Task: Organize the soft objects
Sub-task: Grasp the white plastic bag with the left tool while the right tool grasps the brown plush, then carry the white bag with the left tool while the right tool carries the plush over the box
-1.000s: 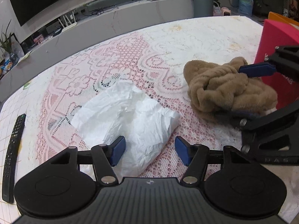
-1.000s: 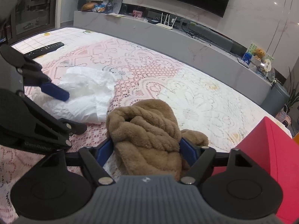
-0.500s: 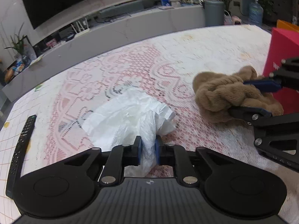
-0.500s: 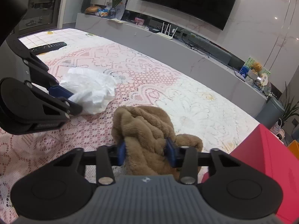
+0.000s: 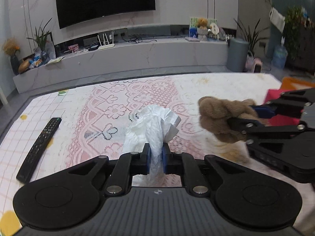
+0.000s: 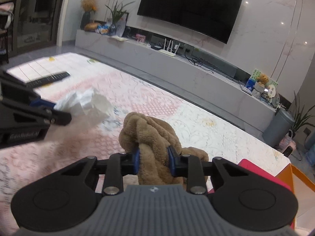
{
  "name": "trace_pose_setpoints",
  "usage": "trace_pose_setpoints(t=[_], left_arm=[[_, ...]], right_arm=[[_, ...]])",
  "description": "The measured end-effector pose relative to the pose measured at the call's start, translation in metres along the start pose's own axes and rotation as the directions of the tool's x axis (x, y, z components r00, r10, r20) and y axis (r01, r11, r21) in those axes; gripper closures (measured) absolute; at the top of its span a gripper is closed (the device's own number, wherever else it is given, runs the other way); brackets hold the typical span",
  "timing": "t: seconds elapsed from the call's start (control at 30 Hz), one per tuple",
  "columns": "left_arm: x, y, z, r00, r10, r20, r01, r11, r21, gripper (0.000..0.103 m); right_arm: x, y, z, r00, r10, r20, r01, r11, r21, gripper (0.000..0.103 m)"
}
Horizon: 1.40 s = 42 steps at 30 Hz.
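My left gripper (image 5: 156, 157) is shut on a crumpled white plastic bag (image 5: 155, 125) and holds it up off the lace tablecloth (image 5: 122, 102). The bag also shows at the left of the right wrist view (image 6: 86, 104), in the left gripper (image 6: 53, 112). My right gripper (image 6: 154, 161) is shut on a brown fluffy cloth (image 6: 149, 131) and holds it above the table. In the left wrist view the cloth (image 5: 222, 118) hangs from the right gripper (image 5: 254, 116) at the right.
A black remote (image 5: 38, 147) lies at the table's left; it shows blurred in the right wrist view (image 6: 49, 77). A red box (image 6: 261, 175) and an orange box (image 6: 299, 175) stand at the right. A grey TV bench (image 5: 118, 59) runs behind the table.
Both grippers closed from open, the left on the white bag and the right on the brown cloth, then lifted them off the table. Both views now tilt up toward the wall.
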State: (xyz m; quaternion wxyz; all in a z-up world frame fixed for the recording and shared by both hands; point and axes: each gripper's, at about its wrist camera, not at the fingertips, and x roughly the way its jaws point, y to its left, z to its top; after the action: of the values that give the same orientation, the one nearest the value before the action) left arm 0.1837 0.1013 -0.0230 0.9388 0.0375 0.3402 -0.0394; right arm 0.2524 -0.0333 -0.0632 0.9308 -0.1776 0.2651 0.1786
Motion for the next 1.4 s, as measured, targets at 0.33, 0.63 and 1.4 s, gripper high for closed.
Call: trace_pose_setpoints(t=[0.33,0.63,1.4], left_arm=[[-0.064,-0.009,-0.004,0.998,-0.054,-0.019,0.053,0.998,-0.045,0.091],[-0.114,-0.038,-0.014,0.997,-0.081,0.005,0.081,0.996,-0.023,0.091],[-0.148,-0.168,0.033,0.951,-0.299,0.079,0.280,0.940,0.194,0.091]], right_arm=[[-0.067,0.007,-0.008,0.993,0.115,-0.008,-0.114,0.986,0.121,0.076],[-0.135,-0.009,-0.030,0.990,0.138,0.019,-0.139,0.961,0.241,0.076],[-0.264,-0.118,-0.077,0.997,0.014,0.073,-0.037,0.945,0.324,0.076]])
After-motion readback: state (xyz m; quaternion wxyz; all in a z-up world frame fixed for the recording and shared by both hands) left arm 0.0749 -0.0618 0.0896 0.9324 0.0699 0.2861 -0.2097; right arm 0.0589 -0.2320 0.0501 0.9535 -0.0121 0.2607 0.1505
